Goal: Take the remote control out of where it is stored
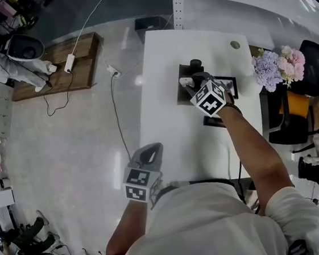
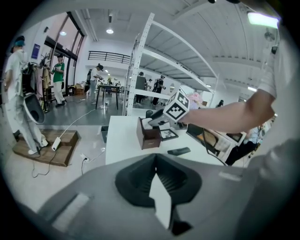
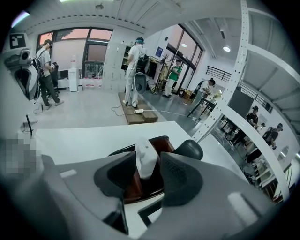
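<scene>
Right hand-held gripper (image 3: 146,164) is open, jaws flanking the white remote control (image 3: 144,152) standing in a brown holder (image 3: 164,144)

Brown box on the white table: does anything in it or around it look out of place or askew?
Nothing is spilled or broken. The white remote sticks up out of the brown box, leaning a little, between the open jaws of the right gripper. A black remote lies loose on the table, outside the box.
</scene>
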Demonstrator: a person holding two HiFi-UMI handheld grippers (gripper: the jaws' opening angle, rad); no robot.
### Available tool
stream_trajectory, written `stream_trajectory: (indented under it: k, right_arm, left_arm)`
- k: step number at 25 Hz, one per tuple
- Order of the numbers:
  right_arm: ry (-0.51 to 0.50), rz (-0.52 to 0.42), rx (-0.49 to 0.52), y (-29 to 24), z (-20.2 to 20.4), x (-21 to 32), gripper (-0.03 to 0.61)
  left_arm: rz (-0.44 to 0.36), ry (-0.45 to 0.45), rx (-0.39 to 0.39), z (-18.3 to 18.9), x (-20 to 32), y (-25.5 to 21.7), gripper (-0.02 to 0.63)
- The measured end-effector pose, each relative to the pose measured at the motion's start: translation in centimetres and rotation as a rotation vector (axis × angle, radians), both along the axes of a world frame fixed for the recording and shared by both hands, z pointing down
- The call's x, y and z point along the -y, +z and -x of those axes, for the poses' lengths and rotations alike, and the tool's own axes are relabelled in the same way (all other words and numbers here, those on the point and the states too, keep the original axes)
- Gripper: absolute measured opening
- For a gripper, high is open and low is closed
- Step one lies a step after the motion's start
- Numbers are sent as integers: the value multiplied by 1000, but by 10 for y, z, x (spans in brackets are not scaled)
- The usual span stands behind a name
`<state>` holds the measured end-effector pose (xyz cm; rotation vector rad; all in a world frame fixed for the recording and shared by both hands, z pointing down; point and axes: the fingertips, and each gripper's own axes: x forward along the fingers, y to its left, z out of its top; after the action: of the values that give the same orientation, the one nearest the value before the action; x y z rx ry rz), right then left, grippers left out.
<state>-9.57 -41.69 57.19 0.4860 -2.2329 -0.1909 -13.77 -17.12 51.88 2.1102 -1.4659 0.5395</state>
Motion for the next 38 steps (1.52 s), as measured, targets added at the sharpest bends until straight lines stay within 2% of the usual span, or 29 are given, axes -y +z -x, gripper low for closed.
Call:
stream_trajectory:
  k: [7,10,13,20,26,34,38]
  right_arm:
    - [-42,12,-39,10,4,4,164]
    - [-43,9,-43,9,3,4,130]
    - [-49,6,-44,7,3,3,127]
    - [-37,-15,32,-21,4,0,126]
    - [-30,-73,89,-61,5,-4,126]
    - [-27,-147,134,-106,1,-32,124]
    - [12,-137,163,-113,-14,-49,124]
  left_arm:
    - [7,-14,-3,0,-3,4,3]
    - [4,-17,-7,1,-5,4,3]
    - [9,-19,-9,2,-6,5,3]
    - [-12,-3,-11,-1,-4,-4,3]
    - [-26,13,-9,-3,-8,-6,3]
    - [-50,49,1,-7,-20,-15,3]
    - [-74,69,-5,-11,-22,-24,3]
